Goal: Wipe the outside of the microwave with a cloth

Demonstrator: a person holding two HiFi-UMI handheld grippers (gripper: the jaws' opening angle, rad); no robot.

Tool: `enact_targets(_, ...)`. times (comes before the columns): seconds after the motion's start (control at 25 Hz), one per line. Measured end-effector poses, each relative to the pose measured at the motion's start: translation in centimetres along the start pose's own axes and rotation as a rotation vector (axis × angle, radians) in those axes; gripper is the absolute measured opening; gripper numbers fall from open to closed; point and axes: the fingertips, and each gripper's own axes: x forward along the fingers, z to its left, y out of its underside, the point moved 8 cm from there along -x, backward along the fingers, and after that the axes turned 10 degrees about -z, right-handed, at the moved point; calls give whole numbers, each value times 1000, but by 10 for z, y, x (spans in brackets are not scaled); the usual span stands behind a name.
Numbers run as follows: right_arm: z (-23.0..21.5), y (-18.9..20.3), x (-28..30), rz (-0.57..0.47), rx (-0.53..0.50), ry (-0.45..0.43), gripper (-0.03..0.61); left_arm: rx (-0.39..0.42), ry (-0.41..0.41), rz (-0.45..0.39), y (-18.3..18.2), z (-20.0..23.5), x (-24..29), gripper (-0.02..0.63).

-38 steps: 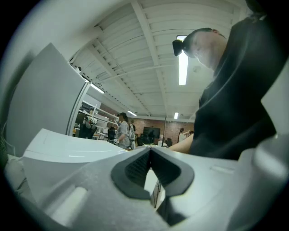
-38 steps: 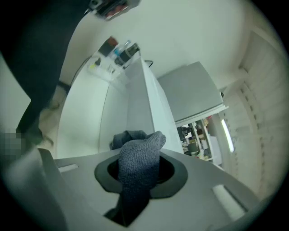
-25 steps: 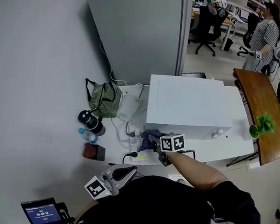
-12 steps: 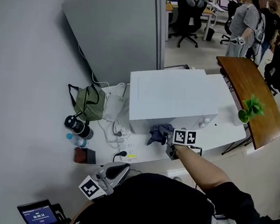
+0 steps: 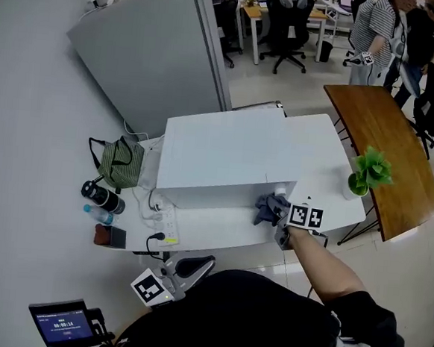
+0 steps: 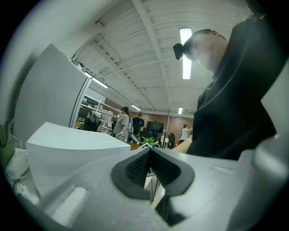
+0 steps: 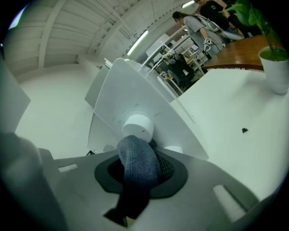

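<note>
Microwave (image 5: 218, 158): plain white. Cloth (image 5: 269, 206): grey-blue, knit texture. Worktop (image 5: 220, 225): white. Bag (image 5: 119, 165): green, dark stripes. Side table (image 5: 388, 137): brown wood grain. Plant (image 5: 371, 168): green; pot (image 5: 353, 187) white. Partition (image 5: 151, 59): flat grey.

Bright, even light from ceiling strip lamps (image 6: 185, 54); soft shadows. Both gripper views bend strongly, with black corners; the cloth (image 7: 137, 164) blurs at its near end.

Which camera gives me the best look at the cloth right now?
The right gripper view: the blue-grey knitted cloth fills its centre, clamped in the right gripper, just below a round white knob on the white microwave. The head view shows only a small dark bundle at the microwave's front. The left gripper view misses it.
</note>
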Motion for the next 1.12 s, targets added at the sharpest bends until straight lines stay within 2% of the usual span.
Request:
enact_targets(0.12,-18,-4,-8,-17,36,16,75,5,-29,2,1,-7,2,3)
enact_targets(0.24,-31,-14,-20,-61,46,68,75,1,-54,-14,-1,-5,-10,3)
enact_targets(0.32,-32,-19,-28,-94,53,117,75,0,-54,-22,-2,-1,-22,3)
enact_targets(0.4,-20,-11,-30,-85,35,125,75,-11,-57,-37,-2,6,-41,3)
enact_targets(0.56,52,49,11,20,-24,2,75,-37,-90,-82,-12,27,-97,3)
enact_targets(0.8,153,141,138,166,-39,-144,75,-33,-156,-98,-23,51,-184,3)
enact_targets(0.96,192,183,200,258,-56,-173,75,-39,-213,-94,-28,55,-223,3)
enact_targets(1.12,185,188,219,236,-42,-142,75,-37,-275,-71,-28,50,-237,3)
